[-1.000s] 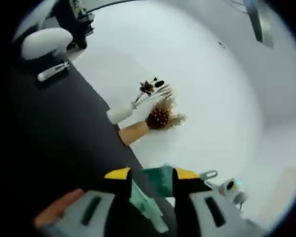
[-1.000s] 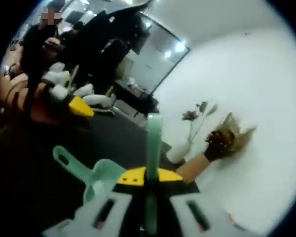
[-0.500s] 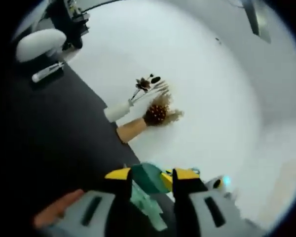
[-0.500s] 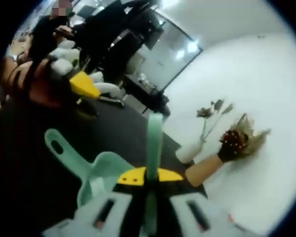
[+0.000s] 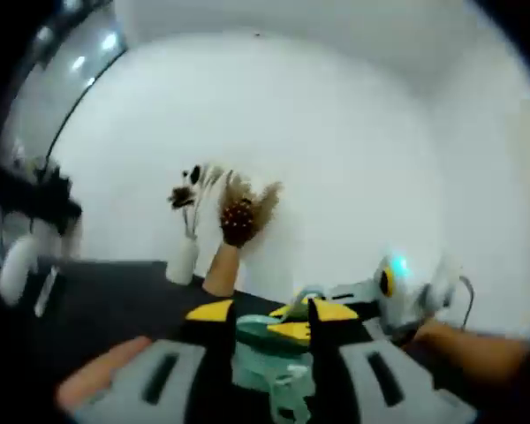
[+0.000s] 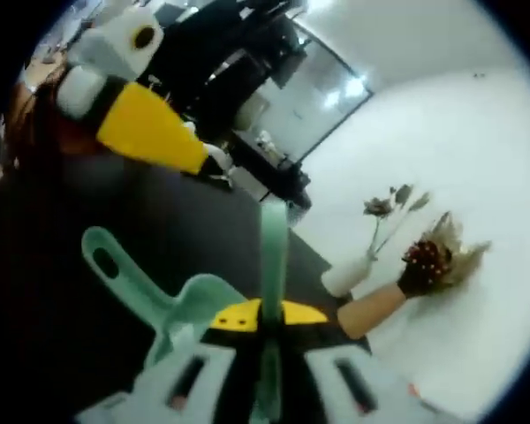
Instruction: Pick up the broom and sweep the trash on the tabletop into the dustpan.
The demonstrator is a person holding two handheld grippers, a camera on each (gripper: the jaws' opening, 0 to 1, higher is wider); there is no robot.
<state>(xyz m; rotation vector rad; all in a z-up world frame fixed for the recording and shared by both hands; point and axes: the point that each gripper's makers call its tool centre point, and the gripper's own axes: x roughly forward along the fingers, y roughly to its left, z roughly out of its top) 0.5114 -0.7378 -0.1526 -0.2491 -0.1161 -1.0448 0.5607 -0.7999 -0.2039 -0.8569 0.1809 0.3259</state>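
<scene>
White wall behind, black tabletop below, dim office beyond a glass partition.

Right gripper: jaws pinched nearly together on the mint-green broom handle, which stands straight up between the yellow tips. Grip looks firm; the handle passes down between the jaws and out of sight.

Left gripper: jaws set a little apart with mint-green plastic between them, which I take for the dustpan. I judge it is held, though blur leaves the contact unclear. In the right gripper view the dustpan lies just left of the broom handle, its handle with the hanging hole angled away up-left.

Handling, as judgement: both pieces look like thin moulded plastic, light, stiff, somewhat slick. Broom is best held low on the handle for control of the head; dustpan by its handle, lip flat to the table.

Beyond the broom handle, against the wall: small white vase with dried stems, and a tan vase with a dark red flower. No trash that I can make out.
</scene>
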